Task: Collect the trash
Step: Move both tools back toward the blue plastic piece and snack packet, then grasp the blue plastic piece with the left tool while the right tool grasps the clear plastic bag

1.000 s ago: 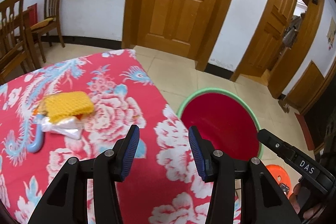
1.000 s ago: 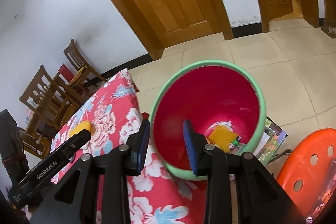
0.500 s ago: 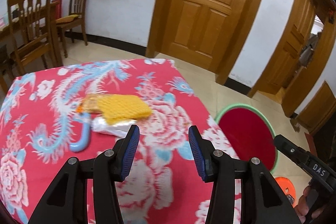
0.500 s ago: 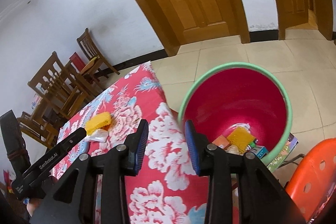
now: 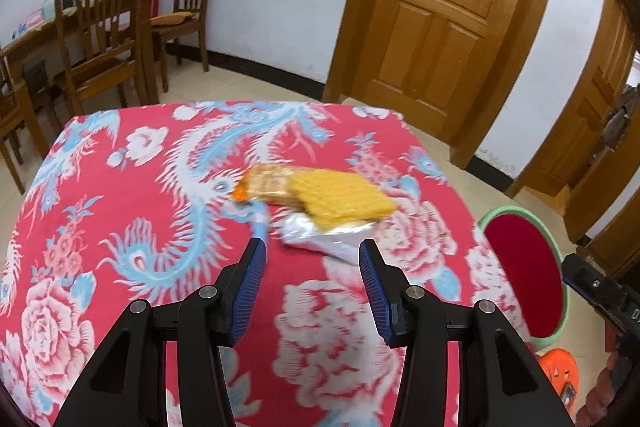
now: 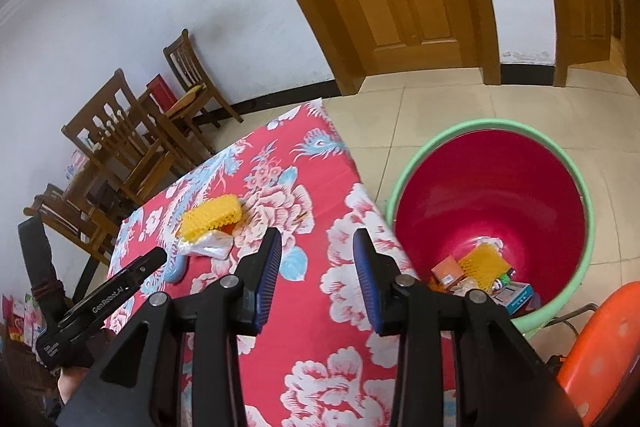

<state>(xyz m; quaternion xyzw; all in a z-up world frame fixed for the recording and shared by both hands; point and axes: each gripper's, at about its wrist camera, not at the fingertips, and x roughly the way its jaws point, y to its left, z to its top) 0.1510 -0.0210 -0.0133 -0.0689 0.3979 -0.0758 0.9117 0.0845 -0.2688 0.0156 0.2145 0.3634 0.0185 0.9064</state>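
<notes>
We hold the left tool (image 5: 311, 287) tilted down over the red flowered surface (image 5: 120, 187), its blue pads (image 5: 250, 291) parted and empty, aimed at the trash pile. The yellow foam net (image 5: 340, 201) lies just beyond the pads, resting on a crumpled clear wrapper (image 5: 324, 237), with a biscuit packet (image 5: 268, 183) touching its far side. Our right tool (image 6: 316, 275) also angles down over the surface's edge nearest the red bin (image 6: 492, 187), its jaws partly apart with nothing between them. The bin stands on the floor beside the surface and has a second yellow net (image 6: 482, 263) and small boxes at its bottom. An orange stool (image 6: 600, 339) sits just beside the bin.
</notes>
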